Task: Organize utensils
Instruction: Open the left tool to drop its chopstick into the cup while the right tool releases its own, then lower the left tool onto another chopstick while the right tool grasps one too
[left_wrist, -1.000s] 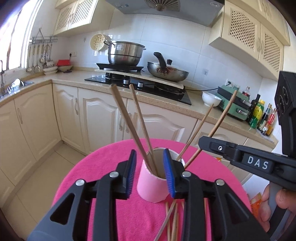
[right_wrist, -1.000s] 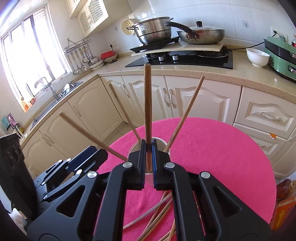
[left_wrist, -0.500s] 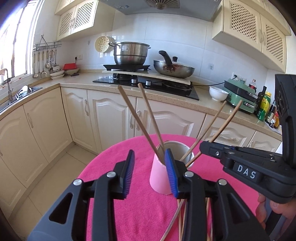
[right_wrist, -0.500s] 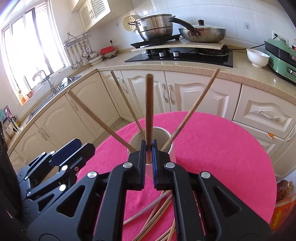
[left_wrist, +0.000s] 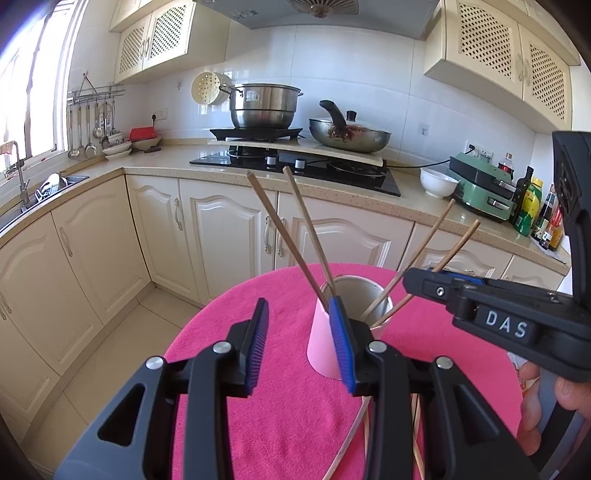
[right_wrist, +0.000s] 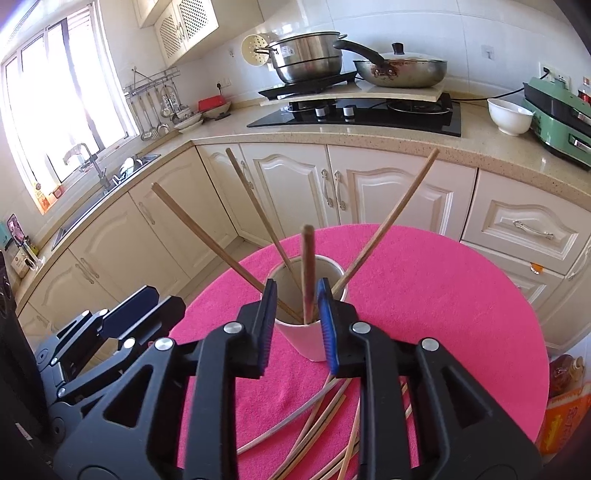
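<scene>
Right tongs (right_wrist: 295, 325) are opening: a second ago they were clenched on a dark chopstick (right_wrist: 307, 273) held upright over the cup (right_wrist: 317, 343), now the pads stand clear of it on both sides and the stick sits lower, its bottom end inside the cup. It looks blurred in the right view, so I read it as dropping or settling, not yet at rest. That makes five sticks in the cup, the other four leaning out against the rim, two left and two right. Left tongs (left_wrist: 299, 347) are released and grasp nothing; over the last second the cup has slid out from between their pads, and only the right pad now sits in front of the cup's left wall. I cannot tell whether it touches. Cup stands upright near the middle of the pink surface (right_wrist: 443, 295). Loose chopsticks (right_wrist: 325, 435) lie in a heap on the cloth just in front of the cup, under the right tongs, so the job is well short of done. My read: this stick is delivered, next is another pick from the heap. Risk: the cup is light, crowded with leaning sticks, and nothing is bracing it.
</scene>
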